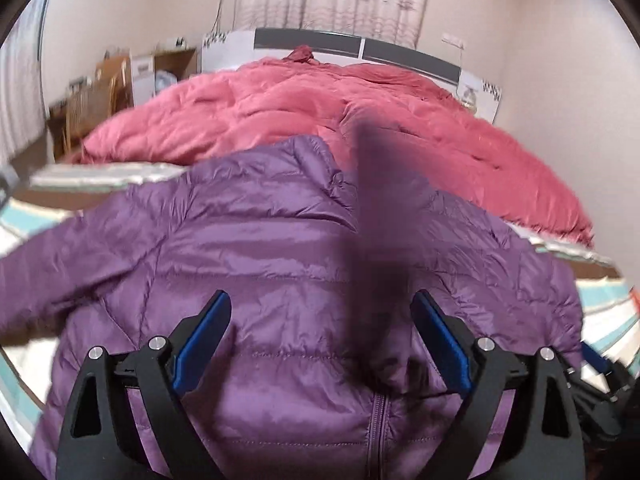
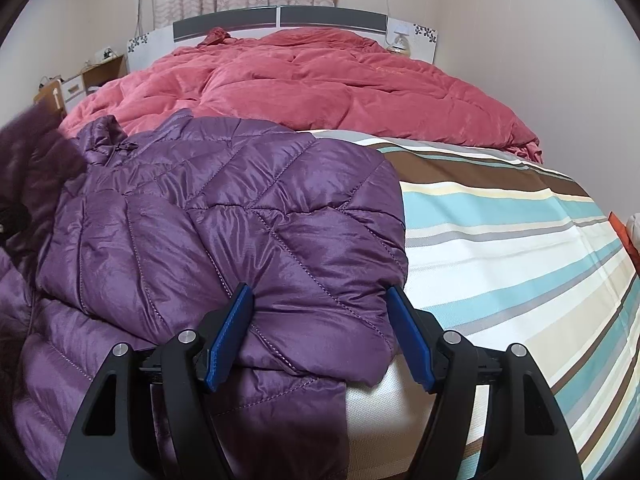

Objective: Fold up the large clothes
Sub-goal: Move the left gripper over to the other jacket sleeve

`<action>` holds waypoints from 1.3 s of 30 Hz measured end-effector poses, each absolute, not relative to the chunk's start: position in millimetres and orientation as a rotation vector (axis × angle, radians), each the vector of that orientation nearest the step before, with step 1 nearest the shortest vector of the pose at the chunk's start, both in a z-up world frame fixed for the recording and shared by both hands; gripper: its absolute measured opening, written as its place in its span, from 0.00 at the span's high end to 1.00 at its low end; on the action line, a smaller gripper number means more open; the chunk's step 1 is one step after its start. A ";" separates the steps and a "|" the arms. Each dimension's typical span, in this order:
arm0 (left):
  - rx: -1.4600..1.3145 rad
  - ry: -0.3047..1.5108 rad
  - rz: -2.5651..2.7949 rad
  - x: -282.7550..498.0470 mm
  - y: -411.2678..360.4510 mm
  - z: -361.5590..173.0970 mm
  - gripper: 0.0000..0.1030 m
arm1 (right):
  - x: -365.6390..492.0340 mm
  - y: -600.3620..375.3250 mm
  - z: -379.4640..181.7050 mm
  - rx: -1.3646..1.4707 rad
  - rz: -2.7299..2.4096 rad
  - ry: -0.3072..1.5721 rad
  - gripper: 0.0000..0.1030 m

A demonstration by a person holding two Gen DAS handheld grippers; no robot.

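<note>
A: Which step is this?

B: Folding the sides in, I'd say. The purple jacket (image 2: 224, 216) lies on the striped sheet (image 2: 500, 240), just ahead of and under both tools. Its sleeve (image 2: 312, 320) is doubled over the body, right between the fingers of the right gripper (image 2: 320, 334).

A: Is that one pinching it?

B: No, its jaws stand apart with the fabric bulging between them, pads not pressing. The left gripper (image 1: 322, 342) is spread wide above the zipper (image 1: 378, 420), holding nothing. A blurred dark strip of cloth (image 1: 380, 220) hangs in front of it.

A: Next?

B: Probably the other sleeve (image 1: 80, 256), stretched out to the left gripper's left, needs grasping and bringing across.
</note>
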State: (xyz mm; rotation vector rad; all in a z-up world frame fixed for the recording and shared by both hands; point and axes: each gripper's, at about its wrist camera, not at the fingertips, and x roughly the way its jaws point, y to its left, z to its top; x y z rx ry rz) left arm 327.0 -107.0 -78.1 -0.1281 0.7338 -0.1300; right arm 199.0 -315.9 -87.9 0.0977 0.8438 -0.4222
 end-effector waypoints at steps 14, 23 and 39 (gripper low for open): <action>-0.270 0.770 -0.195 331.1 -65.2 -89.9 0.91 | 187.9 -310.0 -73.8 0.072 -0.409 0.741 0.33; -0.302 0.882 -0.187 337.9 -50.9 -121.1 0.83 | 214.4 -324.6 -93.6 0.140 -0.319 0.895 0.37; -0.289 0.758 -0.049 282.9 29.2 -85.6 0.11 | 171.7 -296.2 -64.8 0.066 -0.332 0.830 0.37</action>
